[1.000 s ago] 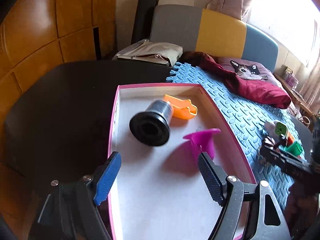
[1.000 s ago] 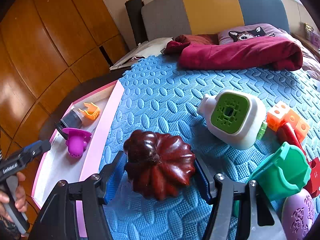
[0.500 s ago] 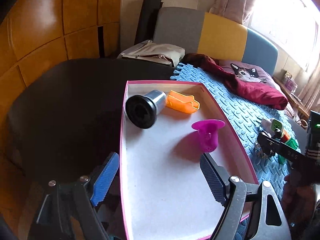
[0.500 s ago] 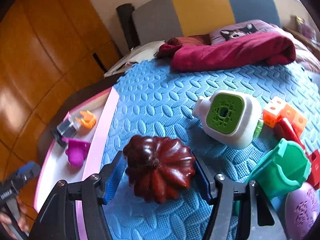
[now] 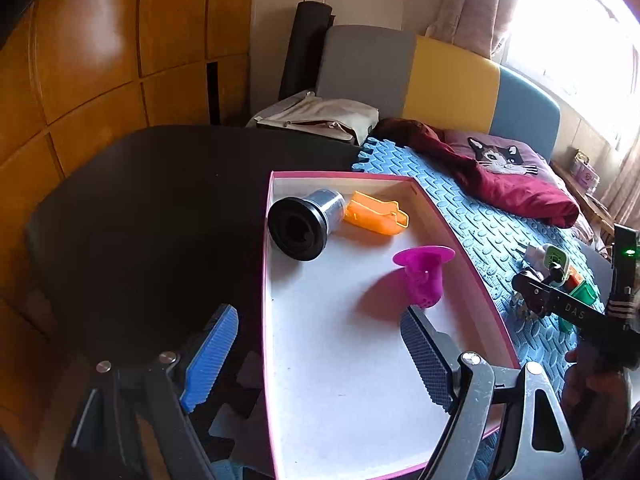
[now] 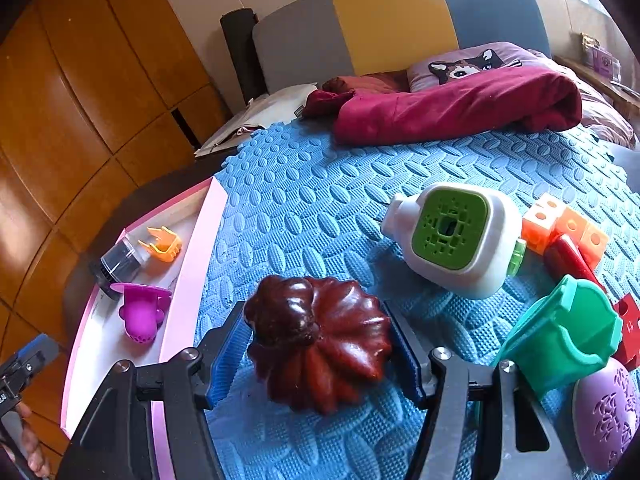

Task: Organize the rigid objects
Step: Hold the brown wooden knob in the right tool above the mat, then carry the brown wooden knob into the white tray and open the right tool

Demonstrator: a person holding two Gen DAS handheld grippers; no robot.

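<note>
My right gripper (image 6: 320,350) is shut on a dark red pumpkin-shaped object (image 6: 320,336) above the blue foam mat (image 6: 312,208). My left gripper (image 5: 316,354) is open and empty, over the near left edge of the pink-rimmed white tray (image 5: 344,360). In the tray lie a black and silver cylinder (image 5: 304,224), an orange scoop (image 5: 376,214) and a magenta strainer cup (image 5: 424,276); the tray's rim also shows in the right wrist view (image 6: 188,264). The right gripper also shows in the left wrist view (image 5: 532,296).
On the mat right of the pumpkin are a white and green container (image 6: 452,236), orange cubes (image 6: 564,224), a red block (image 6: 568,260), a green cup (image 6: 564,328) and a purple egg shape (image 6: 604,412). A maroon blanket (image 6: 452,104) lies at the back. A dark table (image 5: 152,200) lies left of the tray.
My left gripper has drawn back and left from the tray; the cylinder has rolled to the tray's far left corner. The right gripper has kept its hold on the pumpkin and shifted little.
</note>
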